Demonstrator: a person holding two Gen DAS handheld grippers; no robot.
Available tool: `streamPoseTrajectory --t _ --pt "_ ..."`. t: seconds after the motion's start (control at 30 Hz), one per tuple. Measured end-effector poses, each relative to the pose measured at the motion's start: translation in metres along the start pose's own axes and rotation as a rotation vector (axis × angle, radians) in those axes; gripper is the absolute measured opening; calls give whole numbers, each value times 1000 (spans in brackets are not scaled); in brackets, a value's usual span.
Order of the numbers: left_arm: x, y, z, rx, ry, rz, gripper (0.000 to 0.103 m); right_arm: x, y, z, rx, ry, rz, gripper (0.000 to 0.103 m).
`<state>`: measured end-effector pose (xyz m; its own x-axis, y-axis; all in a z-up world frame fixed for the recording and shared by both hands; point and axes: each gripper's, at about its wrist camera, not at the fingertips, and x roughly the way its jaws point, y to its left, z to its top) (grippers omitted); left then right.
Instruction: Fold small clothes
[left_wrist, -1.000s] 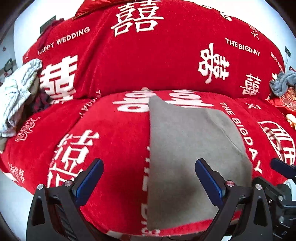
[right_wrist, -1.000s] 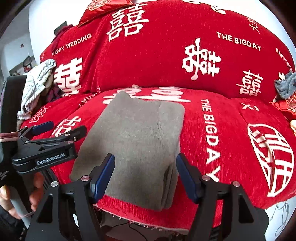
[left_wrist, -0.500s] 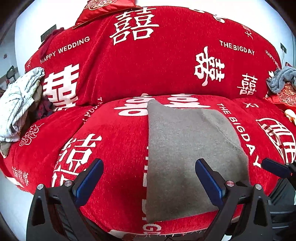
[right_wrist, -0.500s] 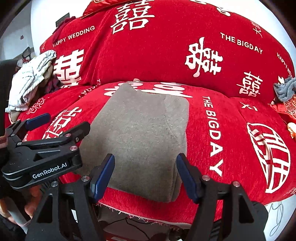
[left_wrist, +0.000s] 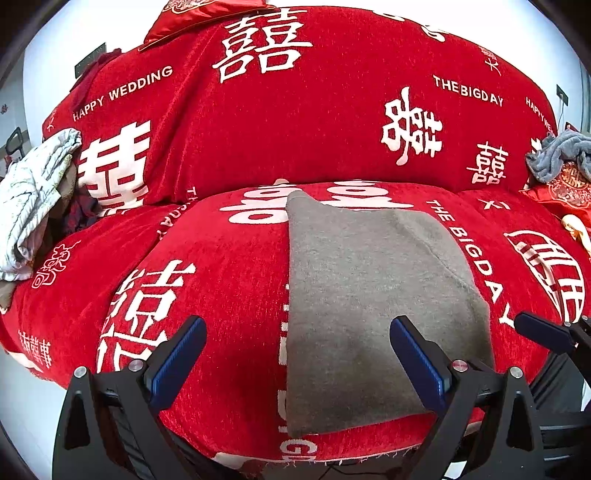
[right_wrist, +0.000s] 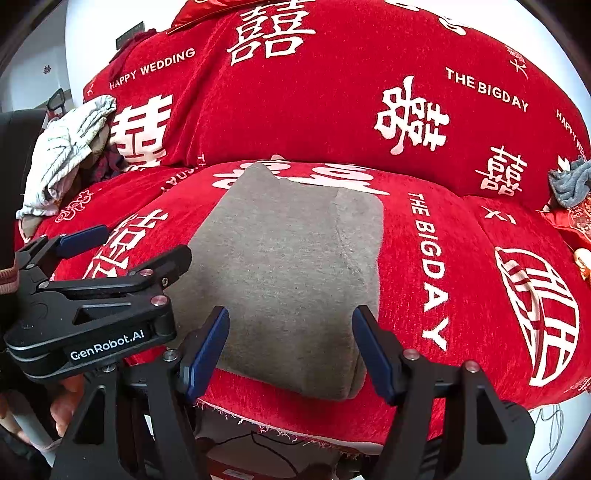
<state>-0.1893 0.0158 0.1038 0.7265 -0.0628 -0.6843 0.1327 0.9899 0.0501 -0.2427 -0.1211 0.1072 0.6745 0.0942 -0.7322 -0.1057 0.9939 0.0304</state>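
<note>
With both grippers empty & jaws apart, note the grey garment (right_wrist: 284, 266) lies folded at the sofa seat (right_wrist: 461, 236) front edge, long axis front-to-back, directly ahead of your right gripper (right_wrist: 290, 347), left gripper (left_wrist: 295, 365) offset left.

Home living room: red wedding-print sofa (left_wrist: 295, 129), heaped clothes (left_wrist: 33, 199).

plain grey folded garment (left_wrist: 369, 295) on red sofa cover (left_wrist: 295, 122) with white characters and lettering. black grippers, blue pads (right_wrist: 203, 354). white, grey-streaked cloth (left_wrist: 33, 195) at left.
</note>
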Motion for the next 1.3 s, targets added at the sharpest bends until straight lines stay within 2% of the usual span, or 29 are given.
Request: streamPoseTrajectory --t 0.77,0.93,1.3 --pt "6 9 -9 -27 61 51 100 4 7 -4 -14 22 6 72" --pt "6 11 -10 -27 68 28 100 5 9 -6 -17 32 11 72" --pt "0 6 -10 -6 50 29 100 5 10 -7 -20 37 10 72"
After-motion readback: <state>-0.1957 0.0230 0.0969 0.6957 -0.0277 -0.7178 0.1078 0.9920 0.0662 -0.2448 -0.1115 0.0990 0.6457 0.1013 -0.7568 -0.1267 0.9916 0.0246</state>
